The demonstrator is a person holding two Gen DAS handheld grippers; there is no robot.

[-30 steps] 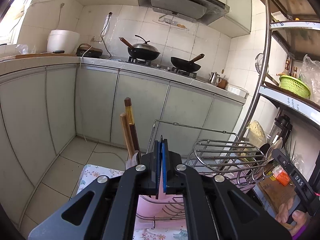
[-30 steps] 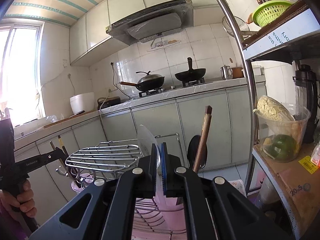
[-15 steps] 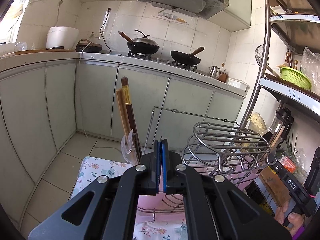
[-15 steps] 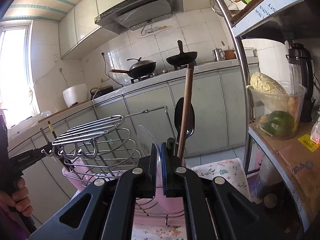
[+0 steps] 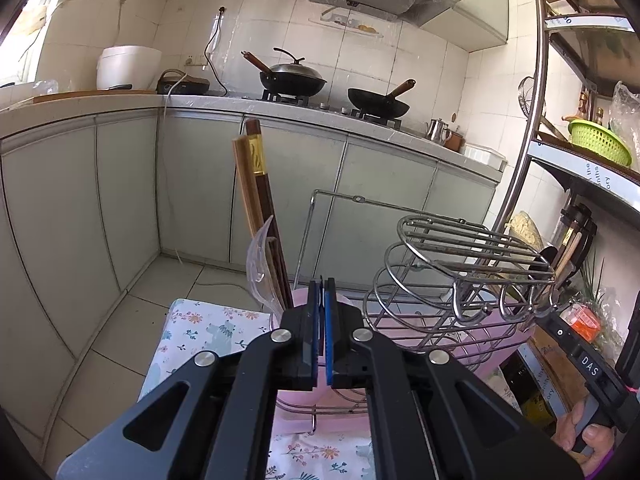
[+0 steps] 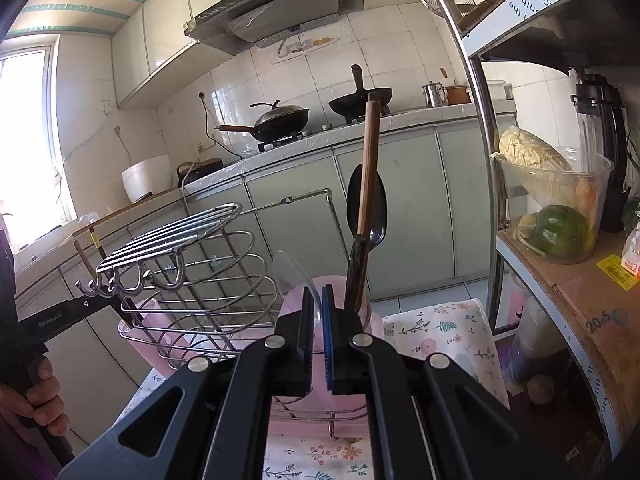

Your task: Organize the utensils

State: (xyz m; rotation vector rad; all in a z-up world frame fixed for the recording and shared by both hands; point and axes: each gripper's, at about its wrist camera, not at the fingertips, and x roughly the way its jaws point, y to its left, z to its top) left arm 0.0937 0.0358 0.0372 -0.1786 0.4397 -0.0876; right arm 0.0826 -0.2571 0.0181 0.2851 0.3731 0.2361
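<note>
The wire rack (image 5: 460,280) stands in a pink tray (image 6: 136,320) on a floral cloth (image 5: 200,328) over the table. At the rack's left end, brown chopsticks (image 5: 256,184) stand upright with a clear plastic spoon (image 5: 260,264) leaning just beside them. At its right end stand a black spoon (image 6: 370,208) and a wooden handle (image 6: 368,168) in a pink cup (image 6: 332,284). The left gripper (image 5: 320,312) hovers near the rack, jaws pressed together on nothing. The right gripper (image 6: 316,320) has its jaws nearly together; a clear plastic piece (image 6: 300,280) stands at their tips, but whether it is pinched I cannot tell.
</note>
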